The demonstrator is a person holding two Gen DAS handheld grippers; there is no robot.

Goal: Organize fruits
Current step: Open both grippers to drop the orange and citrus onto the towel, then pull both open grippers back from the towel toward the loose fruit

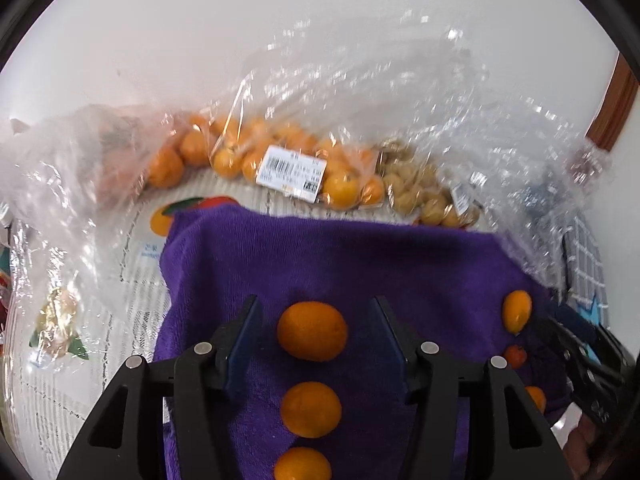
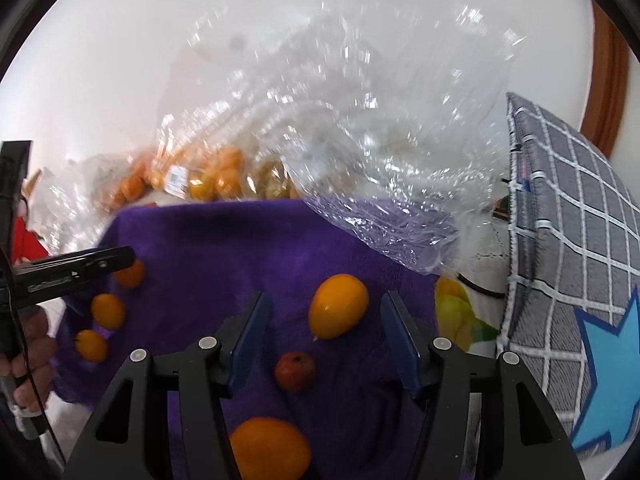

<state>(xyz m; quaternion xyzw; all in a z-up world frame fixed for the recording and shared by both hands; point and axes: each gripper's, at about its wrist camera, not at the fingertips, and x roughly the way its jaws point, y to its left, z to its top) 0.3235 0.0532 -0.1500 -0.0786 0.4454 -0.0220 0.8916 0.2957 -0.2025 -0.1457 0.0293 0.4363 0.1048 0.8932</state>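
Note:
A purple towel lies on the table with loose fruit on it. In the left wrist view, my left gripper is open with its fingers either side of an orange; two more oranges sit in a row behind it. In the right wrist view, my right gripper is open around a yellow-orange oval fruit, with a small red fruit and a large orange nearer the camera. A clear plastic bag hangs over the towel's far edge.
Bags of oranges and brownish fruit lie beyond the towel. A grey checked cushion stands at the right. The left gripper and hand show at the right view's left edge, by three small oranges.

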